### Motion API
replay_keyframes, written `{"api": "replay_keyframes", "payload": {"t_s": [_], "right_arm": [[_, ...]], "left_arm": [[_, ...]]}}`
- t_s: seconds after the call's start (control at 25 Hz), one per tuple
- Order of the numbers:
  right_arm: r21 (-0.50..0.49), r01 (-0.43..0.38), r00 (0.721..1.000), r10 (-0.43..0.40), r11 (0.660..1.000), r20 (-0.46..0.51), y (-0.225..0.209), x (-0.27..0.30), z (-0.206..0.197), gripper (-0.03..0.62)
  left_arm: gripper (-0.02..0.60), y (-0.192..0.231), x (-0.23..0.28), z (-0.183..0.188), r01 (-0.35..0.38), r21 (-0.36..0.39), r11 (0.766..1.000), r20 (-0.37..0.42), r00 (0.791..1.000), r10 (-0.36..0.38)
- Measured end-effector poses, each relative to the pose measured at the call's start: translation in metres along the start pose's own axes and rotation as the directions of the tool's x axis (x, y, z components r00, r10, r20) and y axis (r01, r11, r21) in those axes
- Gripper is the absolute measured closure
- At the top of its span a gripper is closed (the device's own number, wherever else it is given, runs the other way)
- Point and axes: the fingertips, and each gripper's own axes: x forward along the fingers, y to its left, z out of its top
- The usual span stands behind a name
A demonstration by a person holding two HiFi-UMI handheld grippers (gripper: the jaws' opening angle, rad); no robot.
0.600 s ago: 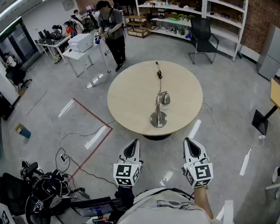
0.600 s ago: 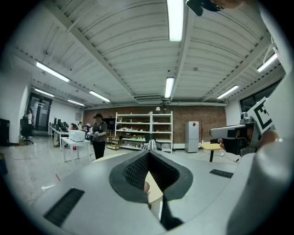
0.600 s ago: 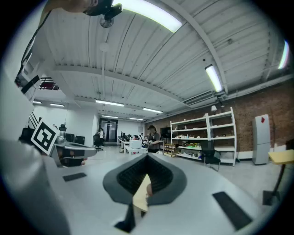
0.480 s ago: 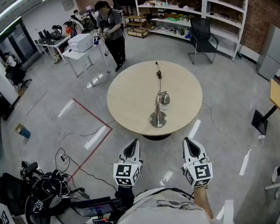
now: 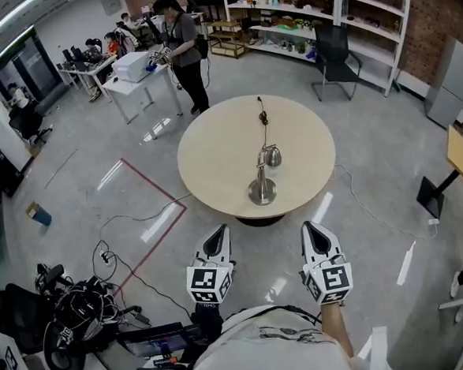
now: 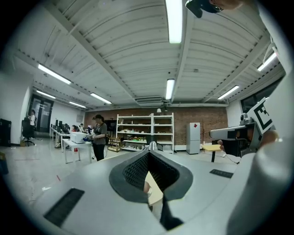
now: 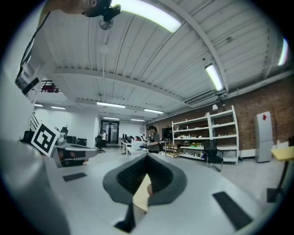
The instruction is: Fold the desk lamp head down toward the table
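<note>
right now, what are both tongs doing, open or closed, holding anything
Left tongs: closed, holding nothing.
Right tongs: closed, holding nothing.

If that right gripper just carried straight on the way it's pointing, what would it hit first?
Probably the near rim of the round table; nothing shows between it and the right gripper. If it clears the tabletop, the desk lamp comes next. Height is hard to judge.

Open-plan lab workspace, white shelving against brick wall, computer desks, polished concrete floor
</note>
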Motion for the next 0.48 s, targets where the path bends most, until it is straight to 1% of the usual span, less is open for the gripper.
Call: {"api": "replay_keyframes", "payload": {"t_s": [0.08, 0.2, 0.48], "right_arm": [[0.019, 0.017, 1.000, -0.017, 1.000, 0.009, -0.0027, -0.0002, -0.0005, 0.592], [0.010, 0.040, 0.999, -0.041, 0.999, 0.009, -0.0054, -0.0012, -0.0020, 0.592], [0.009, 0.062, 0.998, -0.062, 0.998, 0.007, -0.0085, -0.0037, -0.0059, 0.592]], "left_arm": [[0.581, -0.0001, -0.0004, 0.0002, -0.001, 0.011, 1.000, 0.000, 1.000, 0.001], [0.581, 0.0004, -0.0016, 0.0001, -0.002, 0.017, 1.000, 0.000, 1.000, 0.002], [0.581, 0.0016, -0.0028, -0.0020, -0.013, 0.015, 1.000, 0.000, 1.000, 0.013]]}}
